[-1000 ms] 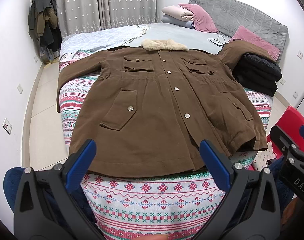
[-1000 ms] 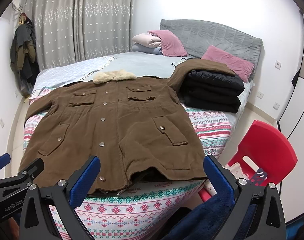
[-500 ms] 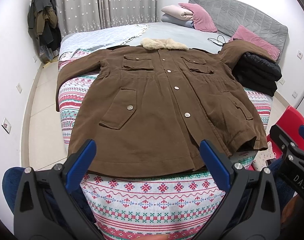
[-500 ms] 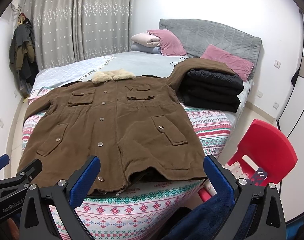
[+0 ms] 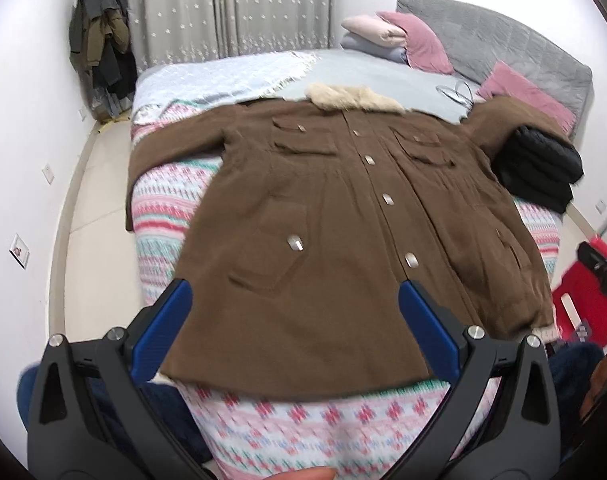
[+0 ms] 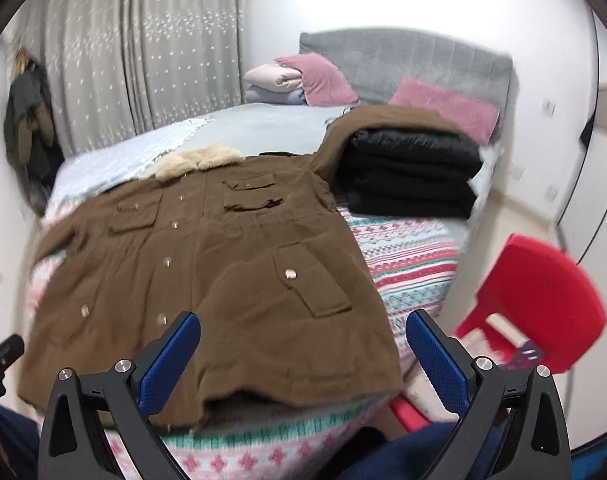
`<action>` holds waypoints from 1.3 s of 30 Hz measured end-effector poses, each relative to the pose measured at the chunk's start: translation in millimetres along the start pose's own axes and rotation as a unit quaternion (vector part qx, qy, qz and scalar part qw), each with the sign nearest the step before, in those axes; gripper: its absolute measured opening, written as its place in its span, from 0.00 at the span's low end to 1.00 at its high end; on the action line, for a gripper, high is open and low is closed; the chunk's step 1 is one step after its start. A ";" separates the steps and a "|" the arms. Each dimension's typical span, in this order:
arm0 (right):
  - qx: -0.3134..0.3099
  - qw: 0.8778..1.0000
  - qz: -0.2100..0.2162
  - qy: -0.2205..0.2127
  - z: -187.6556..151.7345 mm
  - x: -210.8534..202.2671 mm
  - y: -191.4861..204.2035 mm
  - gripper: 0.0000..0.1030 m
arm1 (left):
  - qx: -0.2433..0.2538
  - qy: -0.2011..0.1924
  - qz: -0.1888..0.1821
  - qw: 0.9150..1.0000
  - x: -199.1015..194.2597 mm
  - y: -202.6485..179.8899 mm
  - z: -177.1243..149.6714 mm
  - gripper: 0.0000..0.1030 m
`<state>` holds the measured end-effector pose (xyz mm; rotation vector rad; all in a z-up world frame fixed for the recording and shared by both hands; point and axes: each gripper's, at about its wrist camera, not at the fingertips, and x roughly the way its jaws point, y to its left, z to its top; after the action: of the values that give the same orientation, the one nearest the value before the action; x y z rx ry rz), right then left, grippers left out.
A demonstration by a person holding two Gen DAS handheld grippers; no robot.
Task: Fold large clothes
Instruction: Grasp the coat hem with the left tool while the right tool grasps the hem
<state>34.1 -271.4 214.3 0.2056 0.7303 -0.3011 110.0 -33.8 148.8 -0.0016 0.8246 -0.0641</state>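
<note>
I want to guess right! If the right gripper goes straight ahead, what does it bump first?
Probably the brown button-front coat spread on the bed; the open right gripper points at its hem area, though depth is unclear.

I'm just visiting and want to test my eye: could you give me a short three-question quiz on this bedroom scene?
1. True or false: the coat lies face up, buttoned side showing.
2. What rests on the coat's sleeve near the headboard? A) the red chair B) the black stack C) a pink pillow
3. Fill in: both the left gripper and the right gripper have their blue fingers spread ____, holding nothing.

Key: 1 true; 2 B; 3 open.
</note>
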 end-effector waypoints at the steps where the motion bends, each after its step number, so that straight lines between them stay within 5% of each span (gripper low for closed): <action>1: 0.010 1.000 0.007 0.002 5.6 5.2 -7.2 1.00 | -0.003 -0.001 0.000 1.000 5.2 3.3 6.5 1.00; 5: 0.068 0.997 0.042 0.022 33.5 47.7 -41.3 1.00 | -0.038 0.039 -0.018 0.998 45.0 21.0 27.3 1.00; 7: 0.062 0.992 0.064 0.088 36.7 86.2 -44.4 1.00 | -0.038 0.052 -0.007 0.998 66.7 25.2 29.1 1.00; 12: 0.037 0.972 -0.016 0.231 4.9 166.3 -61.5 0.96 | -0.042 0.121 0.027 0.991 114.1 47.8 7.8 1.00; 17: 0.065 0.969 0.008 0.240 -9.5 156.9 -105.9 0.91 | -0.078 0.100 0.069 0.989 105.6 99.1 -10.1 1.00; 18: 0.078 0.965 0.014 0.249 -14.0 157.2 -113.1 0.88 | -0.081 0.104 0.063 0.989 108.1 103.5 -13.6 0.97; 20: 0.107 0.952 0.050 0.283 -30.1 167.5 -126.2 0.65 | -0.077 0.126 0.040 0.988 119.5 103.4 -22.9 0.88; 21: 0.120 0.946 0.068 0.293 -35.6 171.5 -127.5 0.60 | -0.074 0.141 0.027 0.987 127.5 100.5 -26.4 0.76; 22: 0.124 0.947 0.065 0.289 -39.7 167.6 -126.0 0.57 | -0.076 0.154 0.011 0.985 134.4 96.7 -29.1 0.62; 24: 0.110 0.955 0.058 0.271 -36.7 160.1 -120.5 0.42 | -0.078 0.154 0.001 0.985 137.5 88.7 -31.7 0.51; 25: 0.109 0.958 0.061 0.260 -33.1 154.8 -118.5 0.17 | -0.065 0.142 0.009 0.988 135.9 82.7 -29.8 0.34; 28: 0.106 0.966 0.063 0.228 -26.0 143.8 -114.2 0.08 | -0.062 0.125 0.004 0.990 126.8 79.0 -23.6 0.15; 34: 0.050 0.986 0.019 0.157 12.8 107.3 -113.5 0.06 | -0.088 0.090 -0.019 0.992 86.2 99.9 -3.4 0.12; 39: 0.018 0.990 0.019 0.138 45.8 91.5 -118.8 0.06 | -0.077 0.081 -0.017 0.994 67.3 99.6 -2.3 0.11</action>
<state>86.7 -413.9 175.8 0.2983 0.9940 -0.2514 159.5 61.8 95.3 -0.1585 0.9910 -0.0322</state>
